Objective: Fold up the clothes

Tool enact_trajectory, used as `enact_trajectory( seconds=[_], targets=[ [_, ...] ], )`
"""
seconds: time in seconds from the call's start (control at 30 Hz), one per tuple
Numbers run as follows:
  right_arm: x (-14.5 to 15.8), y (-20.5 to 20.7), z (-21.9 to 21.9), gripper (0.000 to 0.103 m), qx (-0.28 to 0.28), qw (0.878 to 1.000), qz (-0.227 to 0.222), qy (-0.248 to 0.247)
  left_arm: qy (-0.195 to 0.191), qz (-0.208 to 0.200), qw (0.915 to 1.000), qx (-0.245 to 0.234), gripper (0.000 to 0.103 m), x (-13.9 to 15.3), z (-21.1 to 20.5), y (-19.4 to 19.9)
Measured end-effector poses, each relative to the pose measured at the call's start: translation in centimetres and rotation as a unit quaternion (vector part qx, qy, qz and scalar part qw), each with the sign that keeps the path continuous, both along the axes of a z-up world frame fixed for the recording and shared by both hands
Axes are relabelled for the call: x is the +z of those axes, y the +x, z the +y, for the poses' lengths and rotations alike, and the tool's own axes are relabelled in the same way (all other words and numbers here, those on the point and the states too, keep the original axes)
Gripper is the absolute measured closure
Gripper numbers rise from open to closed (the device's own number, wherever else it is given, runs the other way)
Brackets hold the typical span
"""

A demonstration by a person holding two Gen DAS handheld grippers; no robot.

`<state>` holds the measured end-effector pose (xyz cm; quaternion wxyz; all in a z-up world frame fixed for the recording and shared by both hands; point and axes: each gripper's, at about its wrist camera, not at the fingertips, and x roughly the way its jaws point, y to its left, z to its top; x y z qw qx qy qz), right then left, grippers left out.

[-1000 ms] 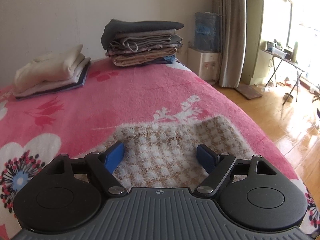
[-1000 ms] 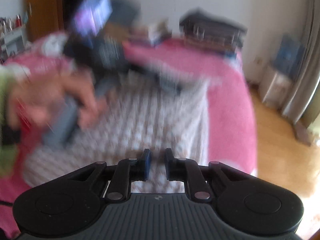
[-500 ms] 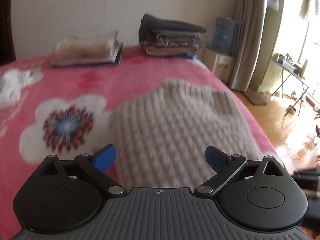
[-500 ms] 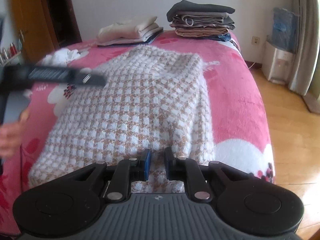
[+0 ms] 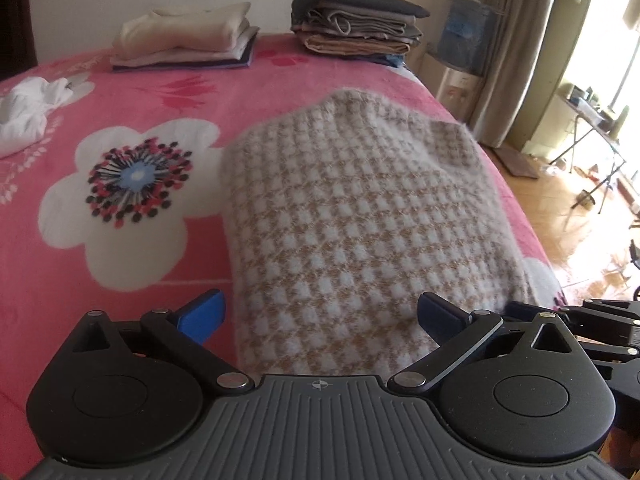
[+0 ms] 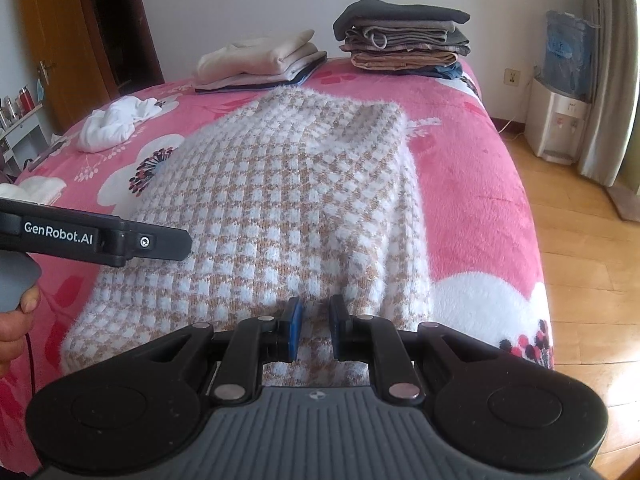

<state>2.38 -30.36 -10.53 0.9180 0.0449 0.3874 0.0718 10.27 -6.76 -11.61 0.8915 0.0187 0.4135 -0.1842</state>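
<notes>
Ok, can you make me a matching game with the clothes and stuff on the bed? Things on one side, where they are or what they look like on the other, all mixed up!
Things:
1. checked sweater
2. white crumpled cloth
3. dark-topped pile of folded clothes
4. left tongs

Descriptions:
A. wide open, nothing between them
B. far corner of the bed, near the wall
C. spread in the middle of the pink blanket
D. bunched up, not folded, at the bed's left side

Pairs: 1-C, 2-D, 3-B, 4-A
</notes>
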Motion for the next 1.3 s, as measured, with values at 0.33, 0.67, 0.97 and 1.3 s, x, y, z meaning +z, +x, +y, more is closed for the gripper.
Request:
enact_trajectory(
  seconds=[0.33,0.67,0.97,1.3],
  targets=[
    [0.1,-0.2,0.1,0.088,-0.008,1.000,0.005,0.006,0.084,-0.024,0.9961,0.013,0.000,0.7,-1.0,-0.1],
    [0.3,-0.3,0.1,0.088,-0.012,1.000,0.022,0.012,0.094,-0.015,0.9951,0.024,0.000,0.3,-1.3,0.0],
    [4.8,1.9,0.4,0.087,-0.010,0.999,-0.039,0.004,0.114,-0.017,0.9930,0.027,0.000,0.4,-2.0,-0.2],
    [0.5,5.6,0.2,0.088,0.007,1.000,-0.006,0.027,0.130,-0.017,0.9910,0.027,0.000,0.5,-2.6,-0.1]
  ],
)
